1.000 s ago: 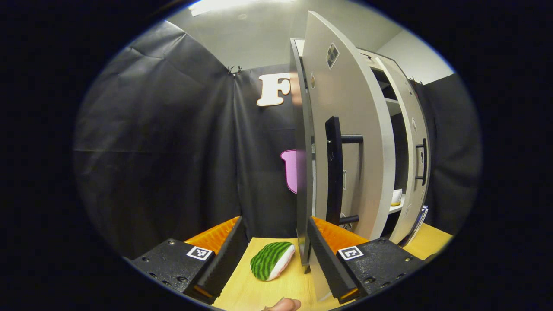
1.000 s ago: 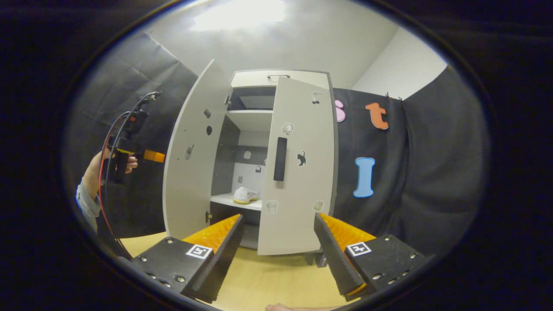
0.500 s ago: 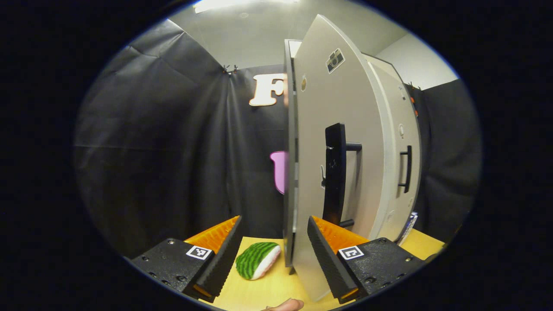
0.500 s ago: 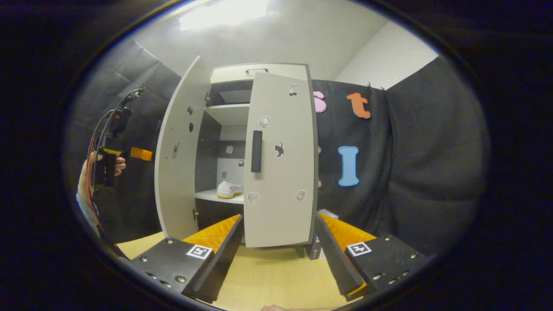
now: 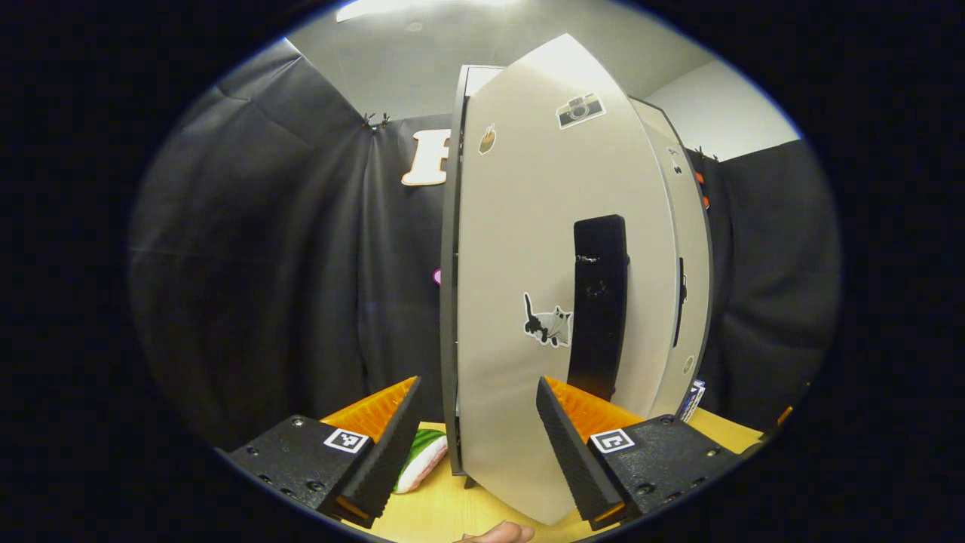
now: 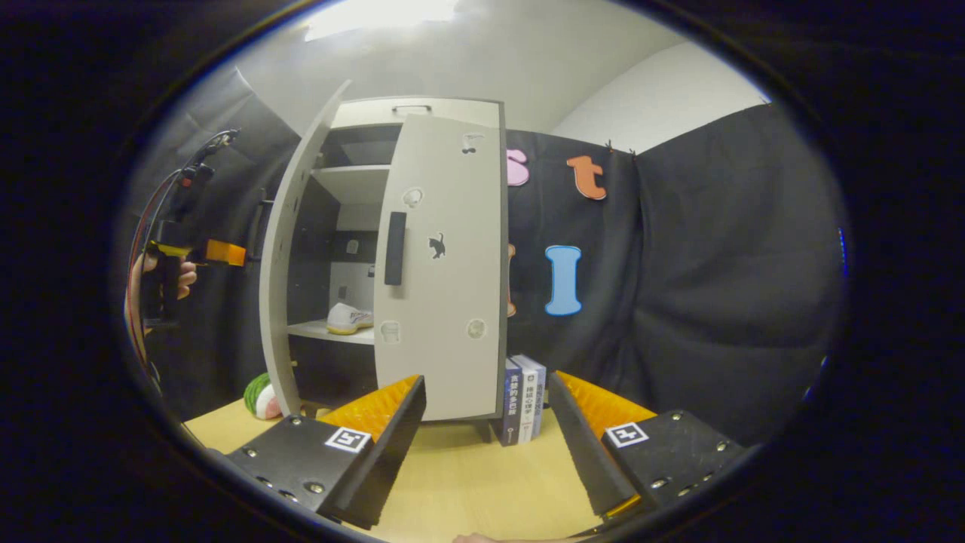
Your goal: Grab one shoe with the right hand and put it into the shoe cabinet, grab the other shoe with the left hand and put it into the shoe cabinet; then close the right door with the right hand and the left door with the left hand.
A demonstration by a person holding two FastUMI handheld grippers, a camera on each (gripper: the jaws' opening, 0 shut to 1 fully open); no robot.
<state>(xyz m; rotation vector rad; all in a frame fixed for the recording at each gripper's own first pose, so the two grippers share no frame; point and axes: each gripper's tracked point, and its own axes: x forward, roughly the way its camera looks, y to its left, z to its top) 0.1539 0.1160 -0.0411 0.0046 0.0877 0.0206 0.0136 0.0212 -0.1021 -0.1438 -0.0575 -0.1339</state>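
1. Left tool (image 5: 476,441): fingers spread wide, nothing between them. It sits just before the outer face of the left door (image 5: 528,317). Contact with the door cannot be confirmed. In the right gripper view the same tool (image 6: 215,253) appears far left, held by a hand (image 6: 162,275) that is partly cut off by the view's edge.
2. Right tool (image 6: 486,445): fingers spread wide, empty, held above the table (image 6: 467,483) and well apart from the cabinet (image 6: 415,113).
3. Left door: in the right gripper view (image 6: 290,271) it stands ajar, seen nearly edge-on. In the left gripper view it hides the whole cabinet interior.
4. Right door (image 6: 441,264): almost closed. A narrow gap may remain at its hinge side, but this is hard to judge. It hides the right half of the interior. In the left gripper view only a thin strip of it (image 5: 690,264) is visible past the left door.
5. Shoe (image 6: 348,318): 1 shoe rests on the middle shelf (image 6: 332,332), its right end hidden behind the right door. The 2nd shoe cannot be made out.
6. Other items: a watermelon-patterned object (image 6: 260,394) lies on the table by the left door's foot, half hidden; in the left gripper view (image 5: 422,460) a finger covers part of it. Books (image 6: 522,400) stand upright just right of the cabinet's base.
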